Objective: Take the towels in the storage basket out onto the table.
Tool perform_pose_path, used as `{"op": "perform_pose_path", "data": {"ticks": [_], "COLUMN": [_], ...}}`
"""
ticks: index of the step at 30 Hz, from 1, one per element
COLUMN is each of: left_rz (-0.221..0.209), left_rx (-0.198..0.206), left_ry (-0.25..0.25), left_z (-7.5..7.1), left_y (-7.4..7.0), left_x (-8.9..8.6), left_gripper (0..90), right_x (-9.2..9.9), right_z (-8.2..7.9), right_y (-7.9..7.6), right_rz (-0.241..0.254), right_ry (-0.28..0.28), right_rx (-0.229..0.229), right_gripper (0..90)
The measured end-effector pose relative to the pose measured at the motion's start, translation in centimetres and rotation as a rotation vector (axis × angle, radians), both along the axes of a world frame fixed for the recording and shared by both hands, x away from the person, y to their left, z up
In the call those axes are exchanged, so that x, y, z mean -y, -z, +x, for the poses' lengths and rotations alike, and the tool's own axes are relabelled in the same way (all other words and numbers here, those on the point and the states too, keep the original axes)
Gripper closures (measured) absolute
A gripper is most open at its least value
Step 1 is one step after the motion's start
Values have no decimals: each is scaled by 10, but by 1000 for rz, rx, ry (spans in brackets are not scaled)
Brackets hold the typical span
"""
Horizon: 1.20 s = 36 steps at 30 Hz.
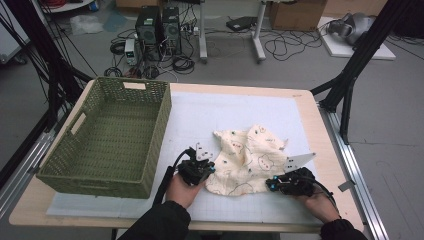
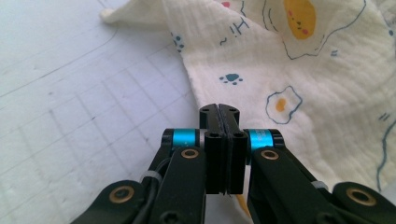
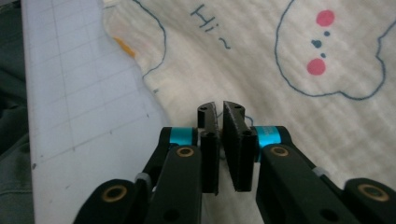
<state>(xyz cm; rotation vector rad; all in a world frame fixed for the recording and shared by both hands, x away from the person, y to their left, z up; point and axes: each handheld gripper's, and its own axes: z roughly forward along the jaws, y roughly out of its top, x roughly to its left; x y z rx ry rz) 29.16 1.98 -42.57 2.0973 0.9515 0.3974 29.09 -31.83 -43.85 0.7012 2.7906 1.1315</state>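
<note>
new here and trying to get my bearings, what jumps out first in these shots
A crumpled cream cloth printed with cartoon bears and fried eggs lies on the white grid mat, right of centre. A big green woven basket stands empty at the table's left. A hand-held gripper works each near edge of the cloth: left, right.

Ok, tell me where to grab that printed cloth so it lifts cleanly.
Grip the cloth by its near edge, one corner per gripper, coming in low from the person's side. It lies crumpled but mostly flat on the mat, so only the thin hem offers a pinch. The left gripper and right gripper already sit at that edge, jaws shut.
</note>
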Motion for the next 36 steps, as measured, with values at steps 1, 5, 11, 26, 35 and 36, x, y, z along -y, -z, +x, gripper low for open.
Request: {"op": "perform_pose_path", "data": {"ticks": [1, 5, 11, 26, 35, 36], "left_rz": [6, 10, 3, -74, -132, -127], "left_rx": [1, -1, -3, 5, 17, 17], "left_ry": [2, -7, -14, 47, -2, -5], "left_z": [-3, -11, -22, -6, 32, 36], "left_y": [-1, -3, -9, -16, -7, -6], "left_x": [-3, -13, -25, -18, 1, 3], "left_gripper": [889, 888, 889, 749, 863, 850], "right_x": [-1, -4, -13, 6, 20, 20], "right_z": [0, -1, -7, 10, 59, 65], "right_y": [0, 0, 1, -28, -29, -29], "right_rz": [-2, 15, 34, 82, 66, 59], "right_ry": [-3, -22, -100, 11, 177, 191], "right_rx": [1, -23, -72, 23, 53, 62], "right_gripper": [874, 886, 888, 696, 749, 747]}}
